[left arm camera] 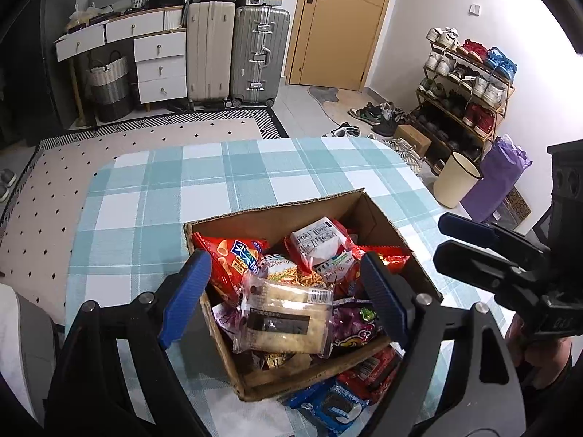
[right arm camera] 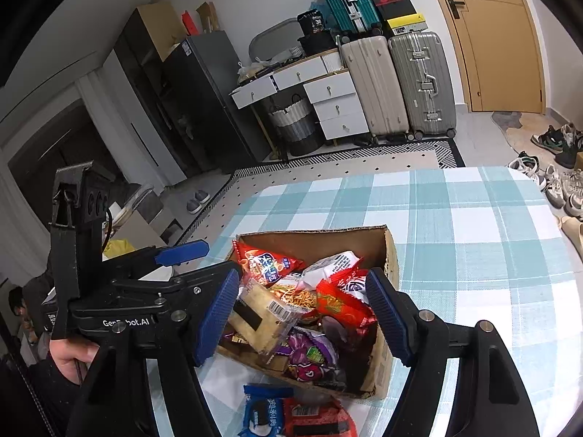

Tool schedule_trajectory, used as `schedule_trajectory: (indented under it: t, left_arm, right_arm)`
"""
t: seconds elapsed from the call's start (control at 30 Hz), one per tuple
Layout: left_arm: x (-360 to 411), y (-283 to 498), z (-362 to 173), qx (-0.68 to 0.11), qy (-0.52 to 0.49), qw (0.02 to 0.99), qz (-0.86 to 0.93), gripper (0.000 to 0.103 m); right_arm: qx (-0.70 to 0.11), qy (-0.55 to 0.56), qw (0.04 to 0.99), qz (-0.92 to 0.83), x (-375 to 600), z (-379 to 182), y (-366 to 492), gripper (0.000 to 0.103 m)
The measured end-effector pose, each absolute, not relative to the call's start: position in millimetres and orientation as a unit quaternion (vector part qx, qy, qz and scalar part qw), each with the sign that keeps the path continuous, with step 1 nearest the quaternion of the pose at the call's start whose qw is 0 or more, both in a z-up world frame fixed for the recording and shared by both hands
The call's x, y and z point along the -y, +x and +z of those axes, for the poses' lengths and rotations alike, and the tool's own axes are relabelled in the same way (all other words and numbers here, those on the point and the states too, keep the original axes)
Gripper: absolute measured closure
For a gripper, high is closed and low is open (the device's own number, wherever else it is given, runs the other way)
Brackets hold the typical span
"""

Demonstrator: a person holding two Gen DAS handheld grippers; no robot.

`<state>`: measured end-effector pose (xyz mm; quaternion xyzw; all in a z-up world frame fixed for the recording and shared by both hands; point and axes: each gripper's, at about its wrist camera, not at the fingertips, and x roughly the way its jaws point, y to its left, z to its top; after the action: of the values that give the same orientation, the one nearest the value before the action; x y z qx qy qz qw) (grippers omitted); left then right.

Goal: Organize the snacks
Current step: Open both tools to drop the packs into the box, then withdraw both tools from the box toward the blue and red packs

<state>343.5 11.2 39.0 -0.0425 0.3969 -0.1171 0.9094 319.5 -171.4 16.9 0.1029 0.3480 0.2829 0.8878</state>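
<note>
Checked tablecloth (left arm camera: 153,196) under cardboard box (left arm camera: 277,215); suitcases (left arm camera: 233,51) by door (left arm camera: 339,22).

Checked tablecloth (left arm camera: 153,196) over the table; two upright suitcases (left arm camera: 233,54) beside white drawers (left arm camera: 158,62); tan door (left arm camera: 342,22) behind; shoe rack (left arm camera: 470,87) right; cream bin (left arm camera: 455,178) near it.

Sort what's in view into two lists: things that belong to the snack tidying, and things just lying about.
Part of the job:
cardboard box on the checked tablecloth
clear cracker pack on top of the pile
red chip bag
purple candy bag
Oreo pack and red packet, outside the box
left tool and right tool, both open

Just lying about:
suitcases
shoe rack
drawers
waste bin
</note>
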Motion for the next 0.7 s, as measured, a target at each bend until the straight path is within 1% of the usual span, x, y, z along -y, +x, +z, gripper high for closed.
schedule_trajectory:
  t: [0.4,0.53,0.7]
  left_arm:
    - [-10.9,307.9,56.3,-0.387,-0.031,0.916,-0.104,0.020]
    - [-11.3,291.2,62.1,-0.382,-0.030,0.918,-0.100,0.020]
    - [-12.3,273.1,68.3,-0.376,-0.032,0.921,-0.094,0.019]
  right_arm:
    - [-0.338,0.095,0.894,0.279,173.3,33.0,291.1,0.029]
    - [-0.334,0.092,0.896,0.278,173.4,37.7,278.5,0.025]
    - [-0.329,0.088,0.899,0.277,174.6,43.6,259.7,0.024]
